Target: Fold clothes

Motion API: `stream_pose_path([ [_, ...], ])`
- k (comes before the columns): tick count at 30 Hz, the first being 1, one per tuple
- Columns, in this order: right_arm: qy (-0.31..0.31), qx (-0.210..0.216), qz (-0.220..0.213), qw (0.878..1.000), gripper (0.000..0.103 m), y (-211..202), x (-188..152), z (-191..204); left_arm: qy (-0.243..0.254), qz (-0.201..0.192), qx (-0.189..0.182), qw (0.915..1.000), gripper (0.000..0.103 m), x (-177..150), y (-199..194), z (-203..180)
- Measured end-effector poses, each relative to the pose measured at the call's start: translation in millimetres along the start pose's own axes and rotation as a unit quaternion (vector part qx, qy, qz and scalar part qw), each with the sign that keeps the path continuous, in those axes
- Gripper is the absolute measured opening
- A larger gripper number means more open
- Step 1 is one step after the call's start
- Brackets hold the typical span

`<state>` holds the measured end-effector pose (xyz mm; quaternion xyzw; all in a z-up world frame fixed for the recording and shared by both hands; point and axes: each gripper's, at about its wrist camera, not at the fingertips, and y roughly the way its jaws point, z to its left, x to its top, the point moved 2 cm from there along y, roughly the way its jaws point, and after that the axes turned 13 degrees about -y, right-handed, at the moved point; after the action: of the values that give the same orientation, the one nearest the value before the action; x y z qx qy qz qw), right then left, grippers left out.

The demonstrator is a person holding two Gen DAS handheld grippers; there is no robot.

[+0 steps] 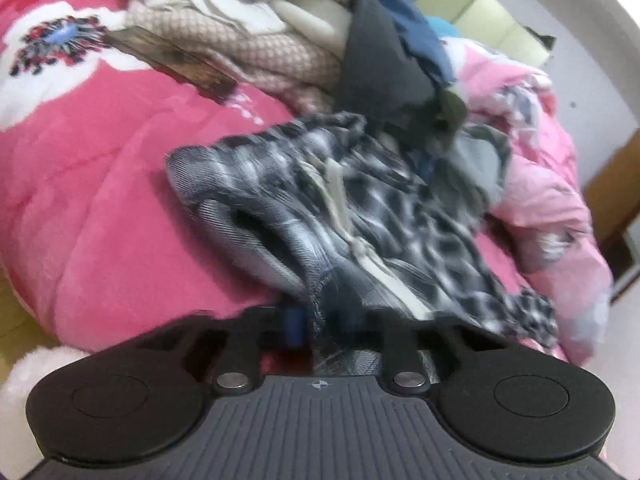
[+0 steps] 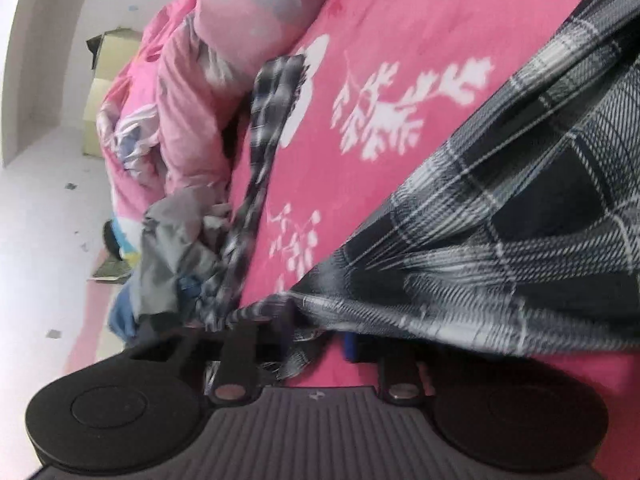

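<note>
A black-and-white plaid garment (image 1: 320, 208) lies crumpled on the pink floral bedspread (image 1: 100, 160), its white drawstring showing. My left gripper (image 1: 316, 320) is shut on a bunched edge of it near the bottom of the left wrist view. In the right wrist view the same plaid garment (image 2: 500, 220) stretches taut up to the right. There my right gripper (image 2: 316, 324) is shut on its lower edge, just above the bedspread (image 2: 400, 20). A thin plaid strip (image 2: 260, 160) trails away across the bed.
A pile of unfolded clothes (image 1: 280, 40) in white, beige, black and blue sits at the back. Beside the plaid garment lies a grey garment (image 2: 168, 248). A light pink quilt (image 2: 188, 120) is heaped at the bed's edge. On the floor stands a cardboard box (image 2: 108, 52).
</note>
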<state>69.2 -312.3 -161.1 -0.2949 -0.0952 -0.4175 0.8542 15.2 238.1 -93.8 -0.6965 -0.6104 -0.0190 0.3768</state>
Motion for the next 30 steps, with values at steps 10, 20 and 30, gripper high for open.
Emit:
stream_pose_path([
  [10, -0.034, 0.001, 0.040, 0.999, 0.007, -52, -8, 27, 0.041, -0.023, 0.016, 0.9988, 0.004, 40, -59, 3],
  [20, -0.049, -0.068, 0.126, 0.988, 0.059, -61, -5, 12, 0.067, 0.000, 0.058, 0.9960, 0.034, 44, -70, 22],
  [30, -0.222, -0.055, 0.073, 0.971, 0.062, -106, 34, 87, 0.179, -0.042, 0.000, 0.9830, 0.039, 55, -60, -77],
])
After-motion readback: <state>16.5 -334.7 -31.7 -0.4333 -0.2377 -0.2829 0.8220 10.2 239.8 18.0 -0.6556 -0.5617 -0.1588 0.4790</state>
